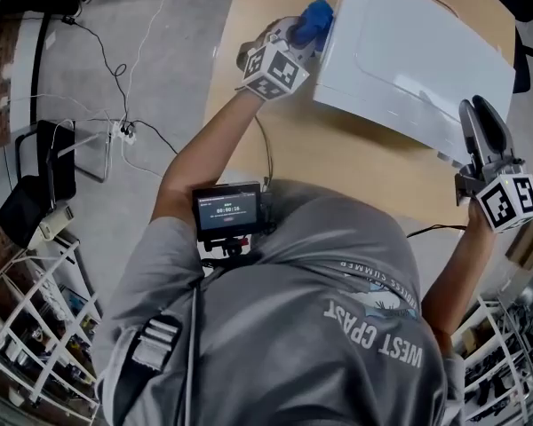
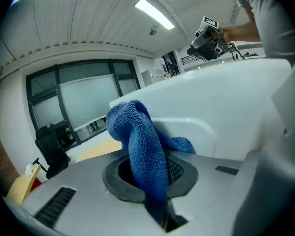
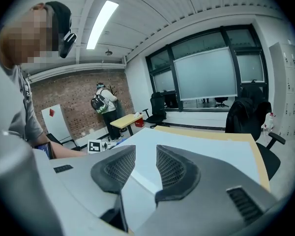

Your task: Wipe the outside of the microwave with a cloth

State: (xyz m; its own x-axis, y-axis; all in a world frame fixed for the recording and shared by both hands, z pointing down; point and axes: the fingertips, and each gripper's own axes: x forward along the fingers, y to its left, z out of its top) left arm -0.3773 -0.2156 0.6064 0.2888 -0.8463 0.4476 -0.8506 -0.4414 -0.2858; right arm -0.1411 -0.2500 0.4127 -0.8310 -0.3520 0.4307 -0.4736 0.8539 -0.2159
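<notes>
The white microwave (image 1: 409,56) stands on a wooden table (image 1: 275,140), seen from above in the head view. My left gripper (image 1: 300,35) is at its left side, shut on a blue cloth (image 1: 314,18) that touches the microwave's left edge. In the left gripper view the cloth (image 2: 142,141) bunches up between the jaws, with the microwave's white wall (image 2: 221,107) just ahead. My right gripper (image 1: 478,106) is at the microwave's near right corner. In the right gripper view that gripper (image 3: 145,156) stands open above the white top (image 3: 201,146), nothing between its jaws.
Cables and a power strip (image 1: 123,131) lie on the floor left of the table. White wire racks (image 1: 35,327) stand at the lower left, and a black chair (image 1: 35,185) sits near them. Behind, a person with a backpack (image 3: 103,102) stands by a small table.
</notes>
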